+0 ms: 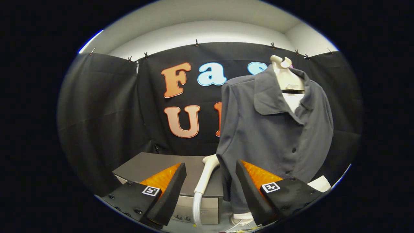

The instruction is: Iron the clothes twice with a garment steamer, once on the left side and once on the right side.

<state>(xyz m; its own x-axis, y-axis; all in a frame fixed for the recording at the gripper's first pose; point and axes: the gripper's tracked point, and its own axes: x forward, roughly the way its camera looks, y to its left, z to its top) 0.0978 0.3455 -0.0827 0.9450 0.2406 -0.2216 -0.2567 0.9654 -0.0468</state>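
The gripper [210, 176] stood with its fingers spread wide, pinching nothing. In the gap between them, just ahead at twelve o'clock, the pale handle of the garment steamer [207, 171] rose with its hose [196, 210] dropping toward six o'clock. The grey shirt [275, 129] hung on a cream hanger [286, 76] at about one o'clock from the fingertips, beyond the right finger. A grey box [152, 166] sat beyond the left finger, at about ten o'clock.

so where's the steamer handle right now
In the gripper view, the steamer handle stands between the open gripper fingers, just beyond them, beside the grey shirt.
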